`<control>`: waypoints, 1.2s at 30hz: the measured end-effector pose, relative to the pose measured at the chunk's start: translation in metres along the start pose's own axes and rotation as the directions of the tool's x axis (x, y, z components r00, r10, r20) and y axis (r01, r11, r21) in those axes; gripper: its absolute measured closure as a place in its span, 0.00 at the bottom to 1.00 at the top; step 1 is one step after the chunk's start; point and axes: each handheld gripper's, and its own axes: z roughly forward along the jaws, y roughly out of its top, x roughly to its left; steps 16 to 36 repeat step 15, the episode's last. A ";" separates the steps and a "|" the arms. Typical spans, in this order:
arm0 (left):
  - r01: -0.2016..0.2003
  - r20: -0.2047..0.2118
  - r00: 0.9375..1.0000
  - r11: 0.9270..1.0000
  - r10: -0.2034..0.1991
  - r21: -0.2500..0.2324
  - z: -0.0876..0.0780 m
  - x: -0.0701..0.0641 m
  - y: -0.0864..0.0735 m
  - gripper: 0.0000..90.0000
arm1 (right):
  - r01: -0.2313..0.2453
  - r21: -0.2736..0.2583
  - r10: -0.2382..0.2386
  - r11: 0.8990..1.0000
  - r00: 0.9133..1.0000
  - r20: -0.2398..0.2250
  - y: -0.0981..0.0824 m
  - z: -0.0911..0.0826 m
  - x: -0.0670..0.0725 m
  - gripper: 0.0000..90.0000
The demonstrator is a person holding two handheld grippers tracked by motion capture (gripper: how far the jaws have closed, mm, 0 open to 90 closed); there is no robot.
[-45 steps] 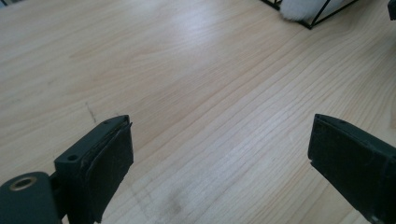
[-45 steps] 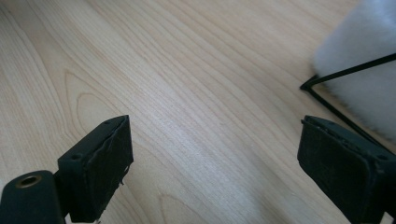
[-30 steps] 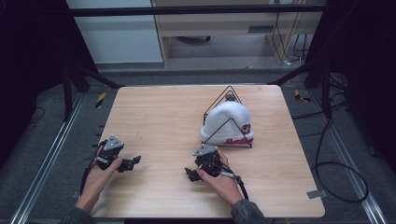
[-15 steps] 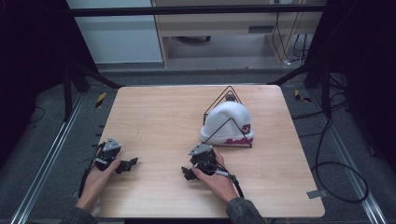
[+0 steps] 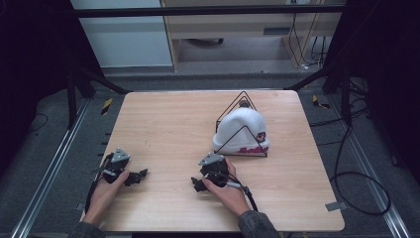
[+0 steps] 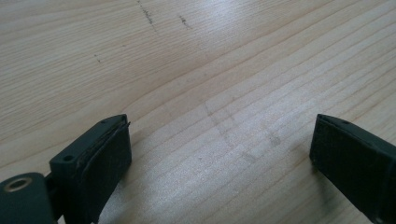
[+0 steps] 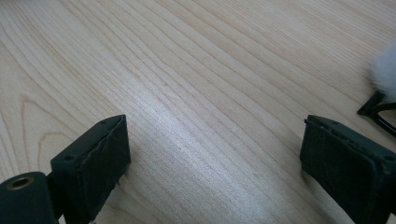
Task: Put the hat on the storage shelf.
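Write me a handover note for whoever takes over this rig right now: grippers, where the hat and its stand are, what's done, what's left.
Left gripper: open, holding nothing, low over the near left of the table.
Right gripper: open, holding nothing, low over the near middle of the table, the closer of the two to the hat.
White knit hat: sits on the black wire stand at the right side of the table, beyond the right gripper. Its edge and the stand's foot show at the right of the right gripper view.
Done: nothing visible yet; the hat is untouched.
Left: probably reach for the hat and handle it.
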 end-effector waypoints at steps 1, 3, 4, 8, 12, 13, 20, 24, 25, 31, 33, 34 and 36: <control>-0.001 -0.001 1.000 1.000 0.001 0.004 0.000 0.000 0.000 0.05 | -0.002 -0.001 0.002 1.000 1.000 0.002 0.000 0.000 0.000 0.09; 0.005 -0.007 1.000 1.000 -0.005 0.004 -0.001 -0.001 -0.001 0.05 | 0.001 -0.002 -0.001 1.000 1.000 -0.002 -0.001 0.000 0.000 0.09; 0.008 -0.010 1.000 1.000 -0.008 0.005 -0.001 -0.002 -0.001 0.05 | -0.001 -0.002 0.001 1.000 1.000 -0.002 -0.001 -0.001 0.001 0.09; 0.016 -0.016 1.000 1.000 -0.016 0.003 -0.002 -0.004 -0.002 0.05 | -0.014 -0.003 0.014 1.000 1.000 0.014 -0.002 -0.002 0.002 0.09; 0.009 -0.012 1.000 1.000 -0.009 0.003 -0.003 -0.005 -0.003 0.04 | -0.023 -0.003 0.023 1.000 0.999 0.024 -0.002 -0.002 0.002 0.10; 0.008 -0.010 1.000 1.000 -0.008 0.003 -0.003 -0.005 -0.003 0.04 | -0.021 -0.004 0.021 1.000 0.999 0.025 -0.002 -0.001 0.002 0.10; 0.008 -0.010 1.000 1.000 -0.008 0.003 -0.003 -0.005 -0.003 0.04 | -0.020 -0.004 0.020 1.000 0.999 0.024 -0.002 -0.001 0.002 0.09; 0.008 -0.010 1.000 1.000 -0.008 0.003 -0.003 -0.005 -0.003 0.04 | -0.020 -0.004 0.020 1.000 0.999 0.024 -0.002 -0.001 0.002 0.09; 0.008 -0.010 1.000 1.000 -0.008 0.003 -0.003 -0.005 -0.003 0.04 | -0.020 -0.004 0.020 1.000 0.999 0.024 -0.002 -0.001 0.002 0.09; 0.008 -0.010 1.000 1.000 -0.008 0.003 -0.003 -0.005 -0.003 0.04 | -0.020 -0.004 0.020 1.000 0.999 0.024 -0.002 -0.001 0.002 0.09; 0.008 -0.010 1.000 1.000 -0.008 0.003 -0.003 -0.005 -0.003 0.04 | -0.020 -0.004 0.020 1.000 0.999 0.024 -0.002 -0.001 0.002 0.09; 0.008 -0.010 1.000 1.000 -0.008 0.003 -0.003 -0.005 -0.003 0.04 | -0.020 -0.004 0.020 1.000 0.999 0.024 -0.002 -0.001 0.002 0.09; 0.008 -0.010 1.000 1.000 -0.008 0.003 -0.003 -0.005 -0.003 0.04 | -0.020 -0.004 0.020 1.000 0.999 0.024 -0.002 -0.001 0.002 0.09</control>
